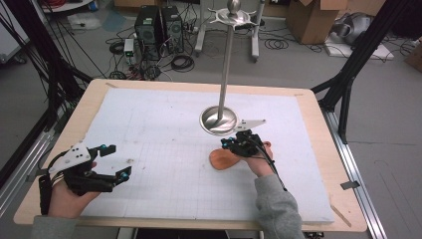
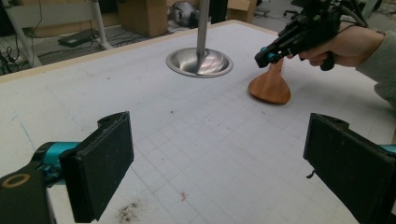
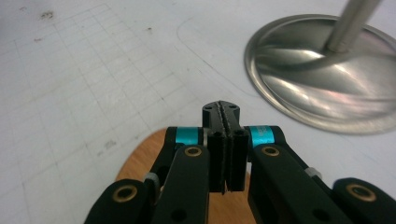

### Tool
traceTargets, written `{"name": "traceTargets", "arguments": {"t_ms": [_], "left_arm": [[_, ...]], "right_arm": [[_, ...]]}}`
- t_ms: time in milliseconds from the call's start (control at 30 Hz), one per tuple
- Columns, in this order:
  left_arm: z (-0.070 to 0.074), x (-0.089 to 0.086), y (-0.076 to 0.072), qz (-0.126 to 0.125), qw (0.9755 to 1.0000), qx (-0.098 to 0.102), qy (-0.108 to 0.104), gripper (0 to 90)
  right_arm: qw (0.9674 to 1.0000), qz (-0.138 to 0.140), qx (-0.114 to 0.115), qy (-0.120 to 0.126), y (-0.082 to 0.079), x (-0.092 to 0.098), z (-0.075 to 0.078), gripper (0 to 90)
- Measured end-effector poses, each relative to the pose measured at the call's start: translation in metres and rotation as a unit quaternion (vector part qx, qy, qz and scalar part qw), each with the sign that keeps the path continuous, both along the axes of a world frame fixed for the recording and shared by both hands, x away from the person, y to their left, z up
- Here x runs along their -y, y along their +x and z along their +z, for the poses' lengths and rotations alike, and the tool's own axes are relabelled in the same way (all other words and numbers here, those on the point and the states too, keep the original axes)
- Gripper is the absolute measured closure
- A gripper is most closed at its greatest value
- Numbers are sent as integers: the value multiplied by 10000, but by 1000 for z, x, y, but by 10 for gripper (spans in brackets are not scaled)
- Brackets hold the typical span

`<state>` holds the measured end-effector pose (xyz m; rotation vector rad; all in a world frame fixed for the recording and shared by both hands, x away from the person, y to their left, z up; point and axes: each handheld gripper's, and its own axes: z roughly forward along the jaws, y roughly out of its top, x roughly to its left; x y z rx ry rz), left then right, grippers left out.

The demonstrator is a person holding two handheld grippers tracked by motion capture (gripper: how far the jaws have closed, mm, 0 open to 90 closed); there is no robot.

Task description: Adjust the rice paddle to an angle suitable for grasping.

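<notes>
- The right gripper (image 1: 230,144) is clamped tight on the thin handle of a wooden spatula (image 1: 223,159); in the right gripper view its two jaws are pressed together with barely a slit between them.
- The wooden spatula (image 2: 270,87) stands tilted, its broad rounded blade resting on the white mat (image 1: 164,129) and its handle rising into the right gripper (image 2: 267,56).
- In the right gripper view the blade of the wooden spatula (image 3: 140,161) shows beneath and behind the closed jaws of the right gripper (image 3: 223,112).
- The spatula lies just beside the round metal base (image 1: 218,120) of a tall stand, on the side toward the person.
- The stand's pole (image 1: 226,59) rises upright from that base to a metal top with short arms.
- The left gripper (image 1: 119,162) is at the near left corner of the table, well apart from the spatula, held in the person's left hand (image 1: 67,196).
- Its jaws stand wide apart with nothing between them; in the left gripper view only the white mat (image 2: 210,154) shows in the gap.
- The white mat covers most of the wooden table (image 1: 323,129).
</notes>
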<state>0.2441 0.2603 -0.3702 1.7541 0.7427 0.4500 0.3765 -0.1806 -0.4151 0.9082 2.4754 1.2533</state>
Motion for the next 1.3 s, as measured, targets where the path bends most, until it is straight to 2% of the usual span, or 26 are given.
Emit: {"name": "traceTargets", "arguments": {"t_ms": [100, 167, 200, 267, 467, 567, 667, 833, 933, 1100, 1133, 1300], "left_arm": [[0, -1, 0, -25, 10000, 21, -32, 88], [-1, -4, 0, 13, 10000, 13, -65, 86], [-1, -5, 0, 29, 10000, 8, -58, 86], [0, -7, -1, 53, 9999, 28, -88, 86], [0, -10, -3, 82, 9999, 32, -97, 86], [1, -8, -3, -15, 9999, 23, -159, 84], [3, -6, -3, -35, 9999, 62, -154, 84], [1, -6, -1, -26, 9999, 26, -155, 84], [1, -6, 1, -40, 9999, 16, -141, 84], [3, -3, 2, -68, 9998, 39, -163, 84], [4, -3, 2, -64, 9998, 49, -168, 84], [3, 0, 5, -81, 9998, 48, -174, 84]], "right_arm": [[10000, 37, -62, 4, 4, -8, -1, 895], [9998, 123, -136, -115, 10, -21, -3, 895], [9998, 143, -90, -146, 12, -25, -4, 895], [9996, 156, -161, -141, 16, -30, -8, 895], [9989, 121, -328, -300, 24, -36, -19, 895], [9984, 132, -410, -375, 26, -39, -23, 895], [9981, 124, -402, -450, 29, -39, -25, 895], [9972, 183, -455, -563, 24, -41, -23, 896], [9968, 260, -400, -643, 19, -41, -22, 896], [9970, 284, -449, -565, 15, -37, -23, 896], [9963, 331, -452, -655, 13, -37, -22, 896], [9949, 400, -524, -766, 6, -37, -19, 896]]}}
